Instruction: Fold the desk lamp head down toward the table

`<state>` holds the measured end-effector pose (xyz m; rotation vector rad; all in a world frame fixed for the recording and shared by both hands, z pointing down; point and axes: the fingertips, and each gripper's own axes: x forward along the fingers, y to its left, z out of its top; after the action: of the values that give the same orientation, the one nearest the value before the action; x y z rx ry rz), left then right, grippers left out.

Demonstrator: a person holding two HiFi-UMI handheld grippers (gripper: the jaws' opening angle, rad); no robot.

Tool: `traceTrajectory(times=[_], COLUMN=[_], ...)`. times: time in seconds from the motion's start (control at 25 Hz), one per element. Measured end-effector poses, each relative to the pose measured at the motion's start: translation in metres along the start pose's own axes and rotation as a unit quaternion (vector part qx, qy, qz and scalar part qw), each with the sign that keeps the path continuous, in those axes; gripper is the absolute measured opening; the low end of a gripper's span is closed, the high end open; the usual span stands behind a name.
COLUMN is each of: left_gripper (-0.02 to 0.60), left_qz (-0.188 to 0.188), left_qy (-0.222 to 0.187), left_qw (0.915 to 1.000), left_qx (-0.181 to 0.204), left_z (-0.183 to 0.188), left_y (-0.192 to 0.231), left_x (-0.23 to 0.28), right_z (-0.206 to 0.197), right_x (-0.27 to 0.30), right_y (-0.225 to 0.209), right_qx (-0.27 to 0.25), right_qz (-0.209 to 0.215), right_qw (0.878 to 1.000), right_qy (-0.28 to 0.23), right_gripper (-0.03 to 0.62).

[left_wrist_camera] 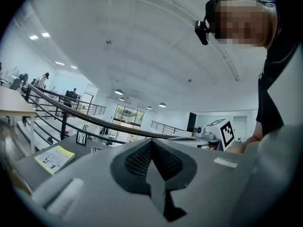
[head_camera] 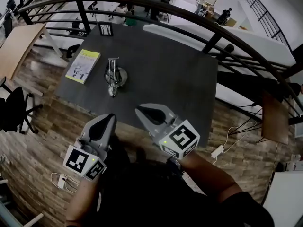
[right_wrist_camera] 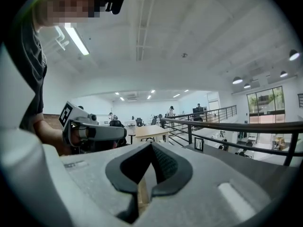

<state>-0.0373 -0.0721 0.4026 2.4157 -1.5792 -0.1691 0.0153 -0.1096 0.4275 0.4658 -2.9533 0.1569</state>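
Two grippers are held side by side at the near edge of the dark table (head_camera: 180,79). The left gripper (head_camera: 110,118) has its tip right at that edge, and the right gripper (head_camera: 140,110) reaches slightly over the tabletop. They stand near each other without touching. Both point across the table toward its far side. Each gripper's own view shows its jaws pressed together along a single seam with nothing between them.

The desk lamp (head_camera: 115,75) stands on the left half of the table, about midway between the near and far edges and well apart from both grippers. It is silver metal with a round base. Seen from steeply above, its long axis runs from the far side of the table toward the near side: paired arm bars start on the far side of the base and cross over it, ending in a small rounded end that points toward the near edge. From this angle I cannot tell how far the arm rises off the tabletop.

A yellow-green book (head_camera: 83,66) lies flat near the table's left edge, its long side running roughly the same way as the lamp. A small black picture frame (head_camera: 105,30) stands upright at the table's far left corner. A curved dark railing (head_camera: 189,20) runs just beyond the far edge, and wooden flooring (head_camera: 57,126) shows off the near left side.
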Motion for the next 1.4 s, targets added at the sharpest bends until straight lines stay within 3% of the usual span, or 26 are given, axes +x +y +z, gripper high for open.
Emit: traceTrajectory(times=[0.44,1.0,1.4], left_gripper=[0.002,0.002,0.002], left_qz=[0.007,-0.033,-0.06], left_qy=[-0.005,-0.002,0.0], left_qw=[1.0,0.9993,0.998], left_qx=[0.004,0.014,0.018], left_z=[-0.004,-0.003,-0.01], left_y=[-0.012,-0.035,-0.055], left_x=[-0.038,-0.138,-0.178], right_z=[-0.001,0.001,-0.001], right_x=[-0.005,-0.012,-0.032], right_y=[0.043,0.158,0.203], right_qx=[-0.004,-0.001,-0.004], right_qz=[0.01,-0.031,-0.057], right_qw=[1.0,0.999,0.997], right_qy=[-0.003,-0.033,-0.044], right_gripper=[0.003,0.002,0.002])
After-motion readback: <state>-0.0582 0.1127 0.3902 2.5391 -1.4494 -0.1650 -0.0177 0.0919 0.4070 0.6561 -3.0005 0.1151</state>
